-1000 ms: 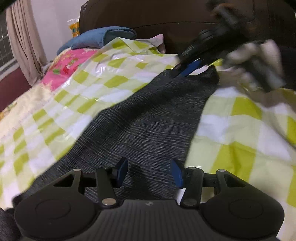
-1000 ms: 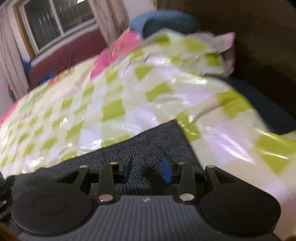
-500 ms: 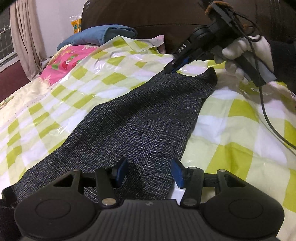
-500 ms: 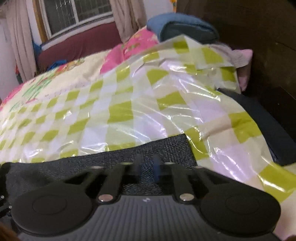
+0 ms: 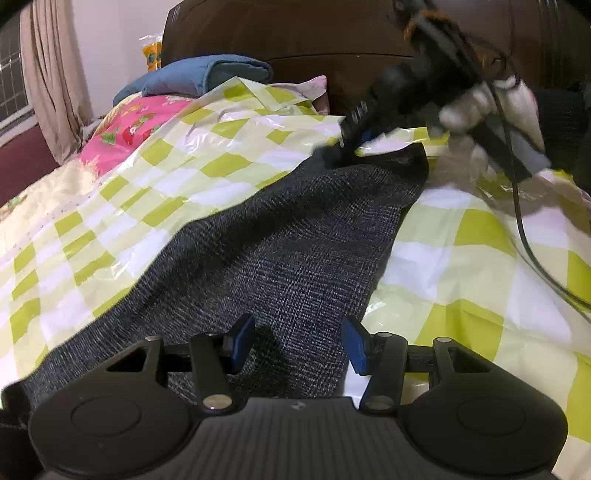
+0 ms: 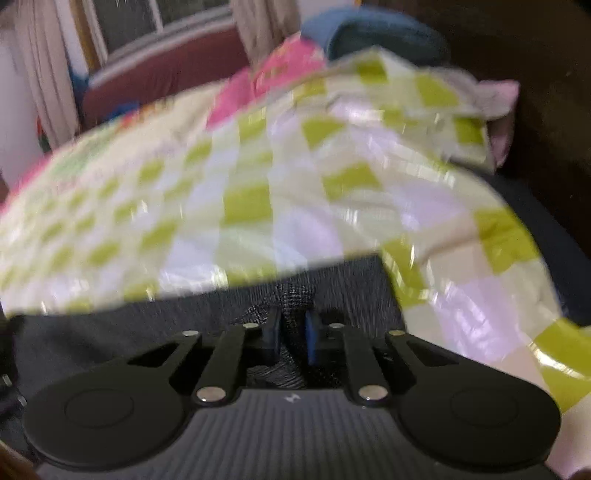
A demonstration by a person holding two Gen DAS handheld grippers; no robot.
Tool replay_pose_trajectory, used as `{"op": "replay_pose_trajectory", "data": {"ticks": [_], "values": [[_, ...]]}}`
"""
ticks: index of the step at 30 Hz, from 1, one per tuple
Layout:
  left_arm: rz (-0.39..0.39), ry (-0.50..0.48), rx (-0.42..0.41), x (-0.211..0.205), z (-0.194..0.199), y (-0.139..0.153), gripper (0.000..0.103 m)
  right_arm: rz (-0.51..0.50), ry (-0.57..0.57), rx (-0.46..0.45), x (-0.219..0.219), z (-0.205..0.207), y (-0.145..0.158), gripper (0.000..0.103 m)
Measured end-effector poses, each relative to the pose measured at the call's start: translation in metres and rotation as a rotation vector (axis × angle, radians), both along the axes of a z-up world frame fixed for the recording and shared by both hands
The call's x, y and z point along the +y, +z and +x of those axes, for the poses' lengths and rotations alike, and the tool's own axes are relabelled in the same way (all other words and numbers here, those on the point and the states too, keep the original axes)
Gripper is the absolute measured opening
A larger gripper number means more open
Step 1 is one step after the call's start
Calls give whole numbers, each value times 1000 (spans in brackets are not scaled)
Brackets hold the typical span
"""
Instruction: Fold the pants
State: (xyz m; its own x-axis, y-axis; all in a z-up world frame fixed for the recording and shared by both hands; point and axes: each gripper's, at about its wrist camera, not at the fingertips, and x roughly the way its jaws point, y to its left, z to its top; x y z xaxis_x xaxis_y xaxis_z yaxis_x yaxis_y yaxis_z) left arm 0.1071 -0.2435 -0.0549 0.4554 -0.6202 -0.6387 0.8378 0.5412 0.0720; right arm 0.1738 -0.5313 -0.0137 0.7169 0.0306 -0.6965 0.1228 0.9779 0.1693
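Note:
Dark grey knit pants lie stretched across a green-and-white checkered plastic sheet on a bed. My left gripper is open, its blue pads wide apart just above the near end of the pants. My right gripper is shut on the far edge of the pants and pinches a fold of cloth. In the left wrist view the right gripper shows at the far end, lifting that corner slightly, held by a gloved hand.
A dark wooden headboard stands behind the bed. A folded blue blanket and a pink quilt lie at the far left. A black cable hangs from the right gripper over the sheet. A window and curtain are beyond.
My right gripper has closed on the far edge of the pants and begun to lift it, its view now blurred by motion. My left gripper stays open and still.

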Motion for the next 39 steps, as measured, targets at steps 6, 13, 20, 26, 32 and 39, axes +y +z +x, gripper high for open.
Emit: {"op": "replay_pose_trajectory", "data": {"ticks": [6, 13, 20, 26, 32, 39], "values": [[-31, 33, -31, -3, 7, 9, 65, 54, -119, -131, -16, 10, 30, 7], [7, 38, -9, -8, 21, -2, 66, -7, -283, -27, -31, -14, 2, 25], [-5, 79, 13, 3, 19, -5, 66, 309, -410, -43, -35, -106, -12, 38], [23, 58, -11, 4, 12, -1, 66, 259, -471, -67, -30, -89, -22, 38], [9, 60, -16, 4, 10, -3, 66, 199, -485, -146, -16, -97, -1, 38], [-1, 62, -5, 6, 10, -4, 66, 287, -490, -58, -13, -82, -28, 37]]}}
